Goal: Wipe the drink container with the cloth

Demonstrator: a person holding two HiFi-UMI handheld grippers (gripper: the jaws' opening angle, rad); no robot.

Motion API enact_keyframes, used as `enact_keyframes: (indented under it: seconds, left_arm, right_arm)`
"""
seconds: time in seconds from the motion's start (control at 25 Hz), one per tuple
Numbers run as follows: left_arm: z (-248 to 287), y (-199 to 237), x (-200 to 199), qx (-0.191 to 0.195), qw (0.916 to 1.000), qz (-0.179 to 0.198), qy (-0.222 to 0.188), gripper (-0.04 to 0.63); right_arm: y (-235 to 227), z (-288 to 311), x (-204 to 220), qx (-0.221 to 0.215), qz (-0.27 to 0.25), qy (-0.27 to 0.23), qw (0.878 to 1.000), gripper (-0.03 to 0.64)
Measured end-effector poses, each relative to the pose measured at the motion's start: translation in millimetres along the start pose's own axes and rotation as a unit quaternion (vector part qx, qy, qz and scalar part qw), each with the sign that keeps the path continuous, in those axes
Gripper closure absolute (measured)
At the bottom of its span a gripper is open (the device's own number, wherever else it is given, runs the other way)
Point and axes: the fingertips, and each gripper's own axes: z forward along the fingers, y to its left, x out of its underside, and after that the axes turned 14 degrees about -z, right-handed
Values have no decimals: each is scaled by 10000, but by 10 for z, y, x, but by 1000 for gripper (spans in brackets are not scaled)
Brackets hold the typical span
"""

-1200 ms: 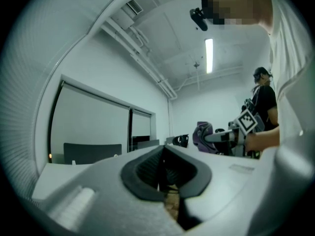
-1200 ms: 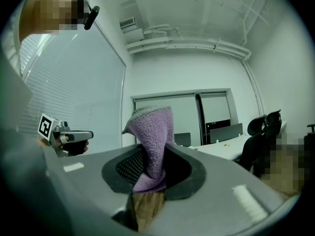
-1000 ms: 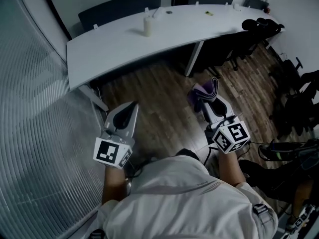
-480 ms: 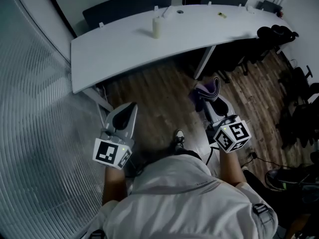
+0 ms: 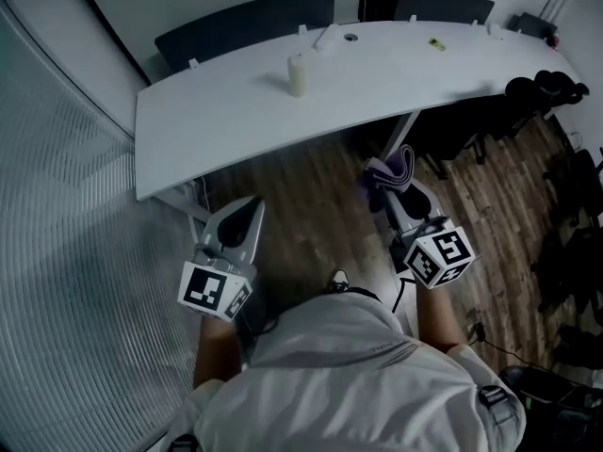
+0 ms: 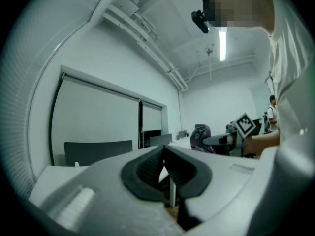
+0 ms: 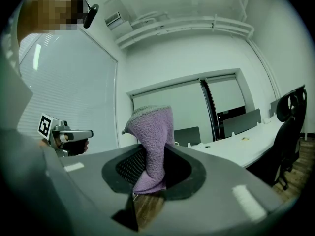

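My right gripper (image 5: pixel 386 192) pinches the cloth (image 5: pixel 397 168), its length standing upward; my left gripper (image 5: pixel 248 211) is pressed together. The bottle (image 5: pixel 298 74) stands upright toward the table's (image 5: pixel 217 121) far edge.

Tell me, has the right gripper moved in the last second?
Yes. The right gripper, shut on the purple cloth, has come nearer to the white table, toward its front edge.
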Motion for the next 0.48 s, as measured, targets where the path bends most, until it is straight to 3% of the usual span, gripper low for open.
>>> enact_keyframes:
  seconds: [0.28,0.48]
  left_arm:
    - [981,-4,85,-63,9999,1,110,591]
    - [1396,58,242,-143,9995,-28,271,591]
  right_arm:
    - [-954,285,194,-73,95,63,9999,515]
    - [-1332,473,390,-147,199,121,9996,515]
